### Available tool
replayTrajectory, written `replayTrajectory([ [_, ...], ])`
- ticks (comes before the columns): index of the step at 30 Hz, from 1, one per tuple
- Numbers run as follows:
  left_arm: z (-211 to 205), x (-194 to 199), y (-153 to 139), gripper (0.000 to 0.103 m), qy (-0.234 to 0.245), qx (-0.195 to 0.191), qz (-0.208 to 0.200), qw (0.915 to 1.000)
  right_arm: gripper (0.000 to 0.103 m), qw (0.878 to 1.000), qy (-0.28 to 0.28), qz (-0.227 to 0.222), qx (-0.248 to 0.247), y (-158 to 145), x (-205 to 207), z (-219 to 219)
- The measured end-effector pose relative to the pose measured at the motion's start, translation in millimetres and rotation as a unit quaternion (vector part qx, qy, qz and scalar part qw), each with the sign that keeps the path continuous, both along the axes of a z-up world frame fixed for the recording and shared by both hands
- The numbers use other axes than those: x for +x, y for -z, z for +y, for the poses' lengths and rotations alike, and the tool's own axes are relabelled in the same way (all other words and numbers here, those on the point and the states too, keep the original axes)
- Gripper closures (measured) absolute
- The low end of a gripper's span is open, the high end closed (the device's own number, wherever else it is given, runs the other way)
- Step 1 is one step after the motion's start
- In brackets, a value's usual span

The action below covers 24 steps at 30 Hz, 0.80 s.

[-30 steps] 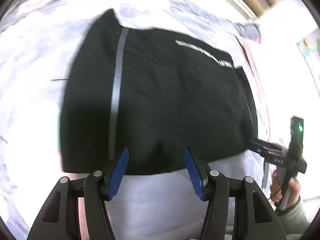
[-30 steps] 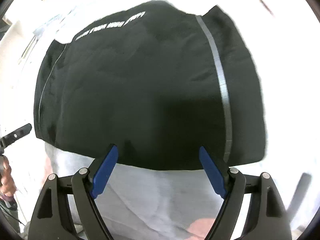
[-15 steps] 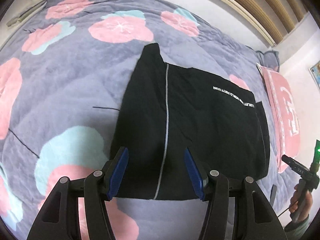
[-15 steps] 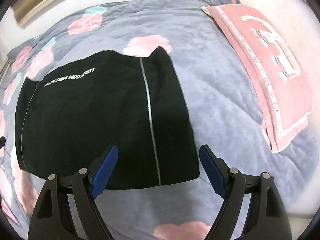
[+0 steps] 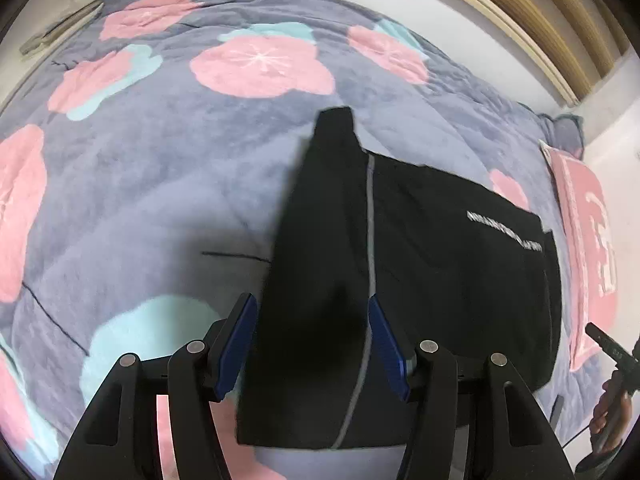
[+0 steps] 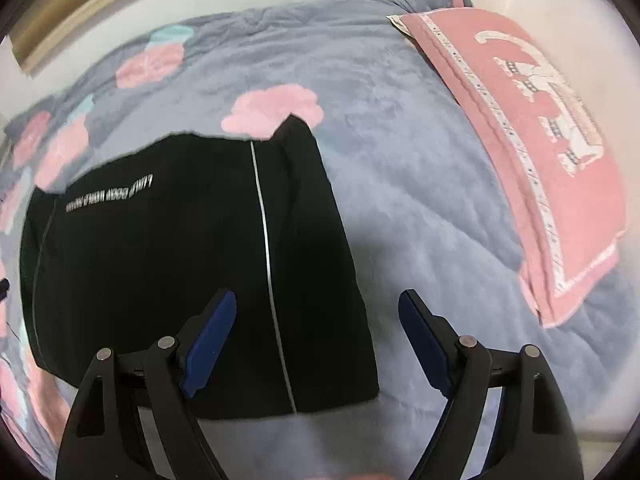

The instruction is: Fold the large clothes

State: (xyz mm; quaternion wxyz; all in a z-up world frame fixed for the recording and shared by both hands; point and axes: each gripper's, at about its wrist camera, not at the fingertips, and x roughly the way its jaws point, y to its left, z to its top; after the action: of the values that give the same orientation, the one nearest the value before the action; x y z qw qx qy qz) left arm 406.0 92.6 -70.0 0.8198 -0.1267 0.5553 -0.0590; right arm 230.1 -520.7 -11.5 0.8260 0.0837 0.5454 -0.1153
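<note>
A folded black garment (image 5: 420,280) lies flat on a grey-blue quilt (image 5: 160,184) printed with pink and teal flowers. In the left wrist view the left gripper (image 5: 312,344) hangs above the garment's near left part, its blue-padded jaws apart with nothing pinched between them; a thin grey stripe (image 5: 370,240) runs from far to near just inside the right jaw. White lettering (image 5: 504,232) sits toward the garment's far right. Compared with half a second ago, the garment now fills more of the space between these jaws, and its near edge has slid lower in the picture. At the right edge a pink pillow (image 5: 588,256) lies beside the garment, and a hand (image 5: 612,412) holds the other tool's handle.

In the right wrist view the right gripper (image 6: 316,344) stands wide apart and empty over the garment's near right corner. Half a second back the garment spanned only part of the gap; now its right edge reaches farther between the jaws. The pillow remains on the right, apart from the garment.
</note>
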Motion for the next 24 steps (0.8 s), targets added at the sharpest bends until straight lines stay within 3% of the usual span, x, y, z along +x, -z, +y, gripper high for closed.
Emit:
replayTrajectory([
  [7, 45, 24, 7, 0.039, -0.049, -0.051, 0.006, 0.9975, 0.018, 0.996, -0.003, -0.009, 0.087, 22, 32, -46],
  [12, 57, 41, 35, 0.037, -0.023, -0.131, 0.052, 0.9897, 0.018, 0.986, -0.014, 0.002, 0.167, 52, 46, -64],
  [16, 53, 49, 56, 0.037, -0.010, -0.146, 0.076, 0.9863, 0.018, 0.981, -0.018, 0.018, 0.194, 76, 55, -70],
  [24, 38, 63, 79, 0.037, 0.017, -0.223, 0.099, 0.9698, 0.018, 0.966, -0.040, 0.031, 0.252, 109, 71, -71],
])
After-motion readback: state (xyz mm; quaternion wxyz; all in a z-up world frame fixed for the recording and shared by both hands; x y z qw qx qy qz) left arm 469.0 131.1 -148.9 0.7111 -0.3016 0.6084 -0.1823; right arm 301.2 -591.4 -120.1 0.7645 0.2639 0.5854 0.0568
